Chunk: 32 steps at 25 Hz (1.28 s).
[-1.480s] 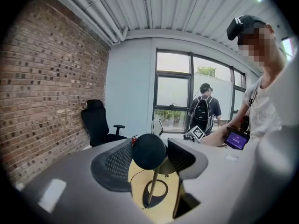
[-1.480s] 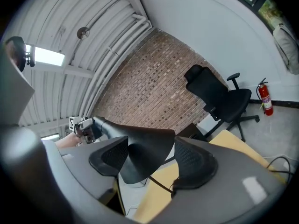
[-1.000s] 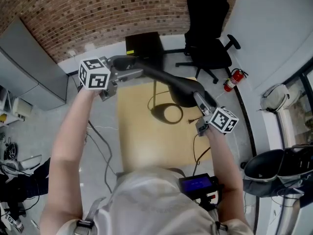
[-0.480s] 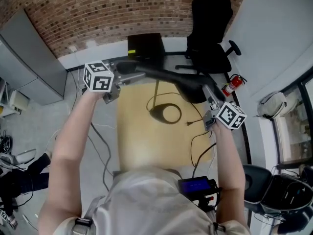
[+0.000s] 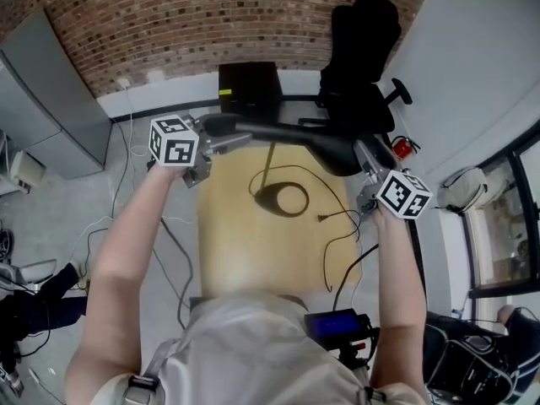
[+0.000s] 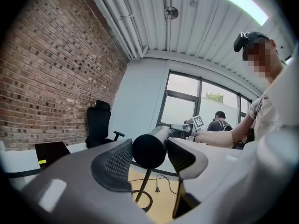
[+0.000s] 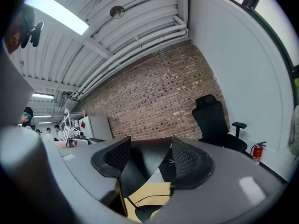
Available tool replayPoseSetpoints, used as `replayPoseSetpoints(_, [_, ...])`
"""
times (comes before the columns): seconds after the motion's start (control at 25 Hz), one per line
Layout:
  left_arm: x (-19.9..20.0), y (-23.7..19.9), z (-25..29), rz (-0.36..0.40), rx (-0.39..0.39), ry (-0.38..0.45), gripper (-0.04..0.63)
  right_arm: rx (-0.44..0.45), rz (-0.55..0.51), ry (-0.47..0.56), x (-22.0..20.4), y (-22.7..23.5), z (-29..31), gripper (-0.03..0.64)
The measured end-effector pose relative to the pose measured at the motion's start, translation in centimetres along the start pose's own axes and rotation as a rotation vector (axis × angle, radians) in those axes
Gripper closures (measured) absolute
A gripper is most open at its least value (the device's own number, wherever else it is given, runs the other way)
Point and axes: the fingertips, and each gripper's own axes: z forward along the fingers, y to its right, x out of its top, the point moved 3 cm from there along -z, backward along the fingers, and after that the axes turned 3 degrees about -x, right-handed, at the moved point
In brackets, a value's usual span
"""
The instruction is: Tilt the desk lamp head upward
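A black desk lamp stands on the wooden table (image 5: 253, 256) on a ring base (image 5: 283, 198). Its arm (image 5: 270, 130) runs level above the table, from my left gripper (image 5: 226, 135) to the lamp head (image 5: 333, 152). My left gripper (image 6: 150, 155) is shut on the round black end of the arm (image 6: 149, 149), which sits tight between the pads. My right gripper (image 5: 361, 157) holds the lamp head from the right. In the right gripper view the black cone of the head (image 7: 142, 160) fills the gap of my right gripper (image 7: 148, 160).
The lamp's cord with its loose plug (image 5: 323, 218) trails over the table's right side. Beyond the table stand a black box (image 5: 249, 83) and a black office chair (image 5: 359, 57). A red fire extinguisher (image 5: 403, 147) stands by the right wall, and a grey cabinet (image 5: 51, 99) stands at the left.
Both grippers and the lamp arm have shifted toward the far end of the table in the head view. The right gripper with the lamp head has gone right and farther.
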Motion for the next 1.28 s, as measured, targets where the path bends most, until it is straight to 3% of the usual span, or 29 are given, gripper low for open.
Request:
replayPoseSetpoints(0.32, [-1.1, 0.1, 0.0, 0.012, -0.001, -0.008, 0.360, -0.001, -0.061, 0.003, 2.5, -0.7, 0.9, 0.348])
replayPoseSetpoints(0.72, [-2.6, 0.5, -0.7, 0.174, 0.028, -0.115, 0.368, 0.016, -0.088, 0.010, 4.4, -1.9, 2.4, 0.348])
replayPoseSetpoints(1.08, [-3.5, 0.3, -0.7, 0.181, 0.040, -0.146, 0.371, 0.034, -0.129, 0.034, 6.7, -3.5, 3.2, 0.348])
replayPoseSetpoints(1.28, [-4.2, 0.4, -0.7, 0.178, 0.043, -0.166, 0.371, 0.037, -0.206, 0.049, 8.0, -5.1, 3.3, 0.348])
